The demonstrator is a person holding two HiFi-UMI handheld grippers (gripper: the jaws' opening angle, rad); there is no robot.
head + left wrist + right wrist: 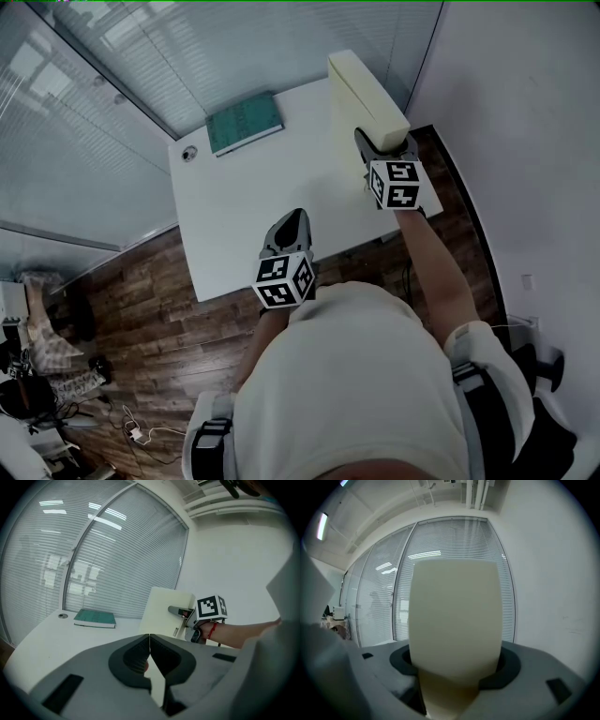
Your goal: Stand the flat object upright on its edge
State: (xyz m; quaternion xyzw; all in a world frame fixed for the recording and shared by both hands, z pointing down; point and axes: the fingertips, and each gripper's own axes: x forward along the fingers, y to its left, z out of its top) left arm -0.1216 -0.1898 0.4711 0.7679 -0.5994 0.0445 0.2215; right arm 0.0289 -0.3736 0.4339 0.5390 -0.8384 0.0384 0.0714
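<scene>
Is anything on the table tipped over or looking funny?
Only one thing: the cream slab stands up on its thin edge at the right side of the table, with the right tongs around its near end. The green book lies flat, as books do. Nothing looks spilled or broken.

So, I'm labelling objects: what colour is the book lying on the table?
Teal green; the book shows best in the head view.

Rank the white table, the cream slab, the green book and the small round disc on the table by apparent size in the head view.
1. White rectangular table.
2 and 3. Cream rectangular slab and green flat book: they look about alike. The slab stands raised, nearer the camera, so they are not ranked.
4. Small round grey disc.
</scene>
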